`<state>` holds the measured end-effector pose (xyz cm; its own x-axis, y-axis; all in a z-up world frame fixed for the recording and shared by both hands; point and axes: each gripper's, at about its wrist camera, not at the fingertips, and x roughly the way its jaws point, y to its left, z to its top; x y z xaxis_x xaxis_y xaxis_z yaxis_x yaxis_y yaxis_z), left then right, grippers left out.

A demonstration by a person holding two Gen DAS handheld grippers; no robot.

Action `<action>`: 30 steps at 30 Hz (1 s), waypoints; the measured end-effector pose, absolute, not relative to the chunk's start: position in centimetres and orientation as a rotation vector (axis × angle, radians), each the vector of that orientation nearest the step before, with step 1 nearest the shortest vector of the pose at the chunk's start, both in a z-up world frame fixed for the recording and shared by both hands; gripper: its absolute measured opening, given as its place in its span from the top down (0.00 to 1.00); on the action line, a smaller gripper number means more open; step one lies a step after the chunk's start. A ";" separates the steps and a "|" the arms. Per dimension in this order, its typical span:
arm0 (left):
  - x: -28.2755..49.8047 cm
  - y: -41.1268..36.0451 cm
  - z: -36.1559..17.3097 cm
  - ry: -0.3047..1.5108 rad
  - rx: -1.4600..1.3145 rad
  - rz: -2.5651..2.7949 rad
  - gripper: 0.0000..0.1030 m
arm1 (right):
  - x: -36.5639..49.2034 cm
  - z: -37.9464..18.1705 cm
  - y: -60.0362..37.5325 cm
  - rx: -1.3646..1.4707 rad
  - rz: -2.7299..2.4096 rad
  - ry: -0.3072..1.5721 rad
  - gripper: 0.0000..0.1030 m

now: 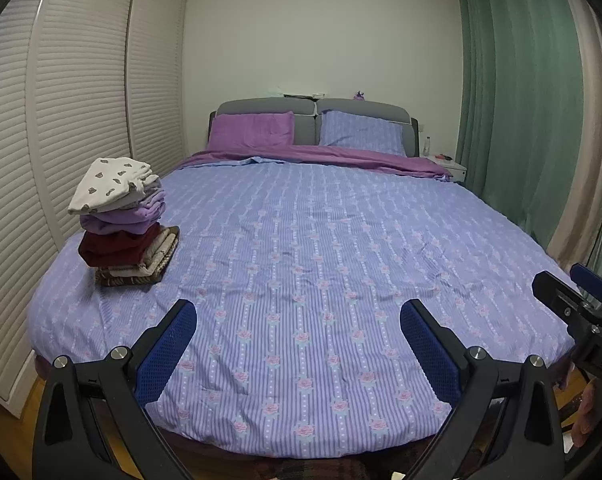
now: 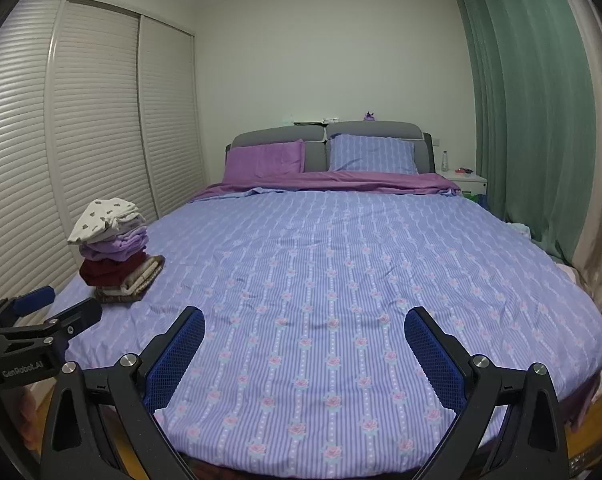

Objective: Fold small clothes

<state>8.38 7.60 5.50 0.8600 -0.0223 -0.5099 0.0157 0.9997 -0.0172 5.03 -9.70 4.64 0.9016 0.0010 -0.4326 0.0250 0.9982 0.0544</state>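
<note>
While both grippers hang above the foot of the bed (image 1: 301,240), the bed fills most of each view. It carries a lilac striped duvet cover (image 2: 341,280) printed with rows of pink roses; the cover lies flat with light creases. A purple sheet (image 1: 341,158) is folded back across the head end, below a grey padded headboard (image 1: 269,106).

Louvred wardrobe doors (image 1: 81,100) line the left wall. Green curtains (image 1: 513,100) hang along the right wall.

Two pillows lean on the headboard: a purple pillow (image 1: 251,128) on the left and a striped lilac pillow (image 1: 361,132) on the right. A white bedside table (image 2: 471,180) stands between bed and curtains, with a clear bottle (image 2: 444,161) on it.

A stack of folded clothes (image 1: 121,220) sits on the duvet cover near the left edge of the bed, well apart from both grippers. From bottom to top it shows brown-striped and beige items, a dark red item, lilac items, and a white garment with small dark prints (image 1: 109,184) that overhangs toward the wardrobe.

Left gripper (image 1: 299,344): jaws spread wide, blue pads facing each other, nothing between them. Right gripper (image 2: 305,352): jaws likewise spread wide, nothing held. Each gripper appears at the edge of the other's view.
</note>
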 end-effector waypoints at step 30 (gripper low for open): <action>8.3 7.3 5.7 0.532 -0.022 -0.008 0.00 | 5.3 4.6 -10.3 0.068 -0.003 0.454 0.02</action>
